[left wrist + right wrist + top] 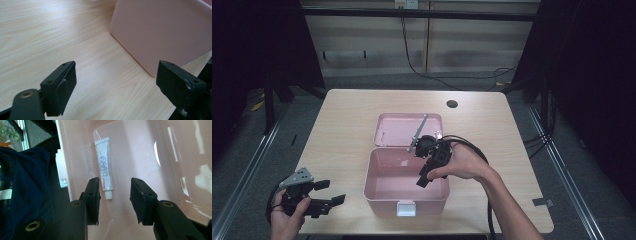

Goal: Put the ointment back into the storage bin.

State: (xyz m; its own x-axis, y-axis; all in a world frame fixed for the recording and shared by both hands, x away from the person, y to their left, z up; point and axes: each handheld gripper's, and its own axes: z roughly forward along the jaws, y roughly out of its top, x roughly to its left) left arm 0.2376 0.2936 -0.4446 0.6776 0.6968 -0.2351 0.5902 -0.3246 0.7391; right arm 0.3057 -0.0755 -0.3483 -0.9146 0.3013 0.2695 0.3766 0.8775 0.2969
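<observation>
Pale wood table carries a pink box, its lid folded back flat behind it. Inside, a white tube lies on the box floor by the near wall. Above it the right gripper hangs with jaws parted, holding nothing. Left of the box, the left gripper rests with jaws spread wide, empty.

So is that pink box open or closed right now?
Open. The pink box's lid is swung back flat on the table behind it, and a white tube lies inside on the bottom.
</observation>
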